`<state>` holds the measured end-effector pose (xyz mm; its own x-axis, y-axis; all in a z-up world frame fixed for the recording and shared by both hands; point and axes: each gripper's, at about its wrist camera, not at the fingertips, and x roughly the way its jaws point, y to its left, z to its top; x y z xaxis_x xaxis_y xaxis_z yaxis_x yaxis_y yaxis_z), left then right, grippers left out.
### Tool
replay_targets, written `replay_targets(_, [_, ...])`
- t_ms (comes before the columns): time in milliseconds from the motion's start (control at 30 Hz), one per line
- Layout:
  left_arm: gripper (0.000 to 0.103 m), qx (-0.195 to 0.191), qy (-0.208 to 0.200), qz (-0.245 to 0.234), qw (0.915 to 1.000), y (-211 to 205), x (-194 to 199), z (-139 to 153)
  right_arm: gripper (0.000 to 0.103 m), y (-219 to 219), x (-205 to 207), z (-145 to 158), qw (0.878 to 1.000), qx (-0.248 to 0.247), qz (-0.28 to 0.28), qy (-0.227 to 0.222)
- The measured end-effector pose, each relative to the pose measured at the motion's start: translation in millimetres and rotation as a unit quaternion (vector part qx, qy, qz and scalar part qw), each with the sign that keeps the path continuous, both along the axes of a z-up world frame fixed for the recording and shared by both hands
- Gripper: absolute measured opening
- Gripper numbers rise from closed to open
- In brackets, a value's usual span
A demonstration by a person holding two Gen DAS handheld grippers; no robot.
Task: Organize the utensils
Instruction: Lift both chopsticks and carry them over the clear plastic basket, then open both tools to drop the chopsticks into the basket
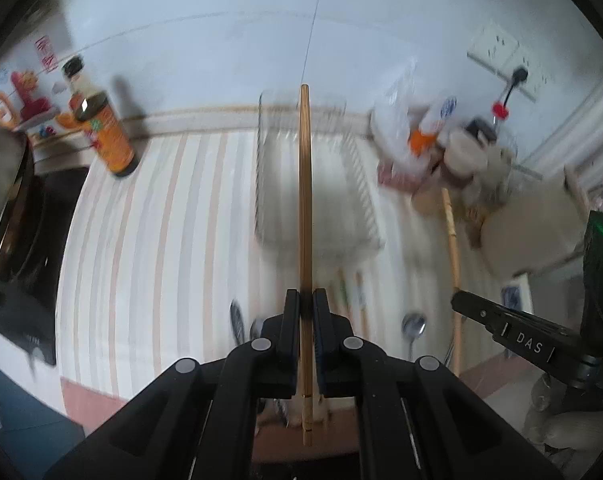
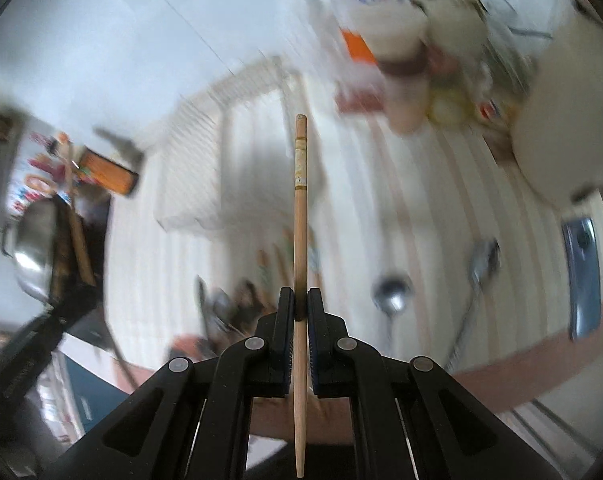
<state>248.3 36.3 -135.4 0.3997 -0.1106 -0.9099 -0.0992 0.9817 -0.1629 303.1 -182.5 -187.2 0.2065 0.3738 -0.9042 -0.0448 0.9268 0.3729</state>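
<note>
My left gripper (image 1: 306, 300) is shut on a wooden chopstick (image 1: 304, 184) that points forward over the white wire rack (image 1: 357, 184) on the striped tablecloth. My right gripper (image 2: 300, 300) is shut on a second wooden chopstick (image 2: 300, 208), held above the table; that gripper and its chopstick also show in the left wrist view (image 1: 461, 300). The rack shows blurred in the right wrist view (image 2: 197, 152). Metal spoons (image 2: 389, 296) and other utensils (image 2: 229, 304) lie on the cloth below both grippers.
An orange-labelled sauce bottle (image 1: 109, 136) stands at the back left by a steel pot (image 1: 1, 184) on a black stove. Bags, jars and a white bottle (image 1: 433, 124) crowd the back right. A blue phone (image 2: 583, 276) lies at the right.
</note>
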Motion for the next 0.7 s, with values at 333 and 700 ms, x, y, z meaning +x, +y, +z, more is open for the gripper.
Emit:
replay_targets(333, [0.004,-0.049,0.051,0.021,0.9973,17.6,141.4,-25.0,0.006,47.9,145.8,-17.0,0.999,0.033,0.011,0.013])
replay_targets(700, [0.006,-0.048,0.124,0.041,0.9903,33.7,195.8,-83.9,0.007,87.2,210.3,-77.8,0.998,0.006,0.041,0.053])
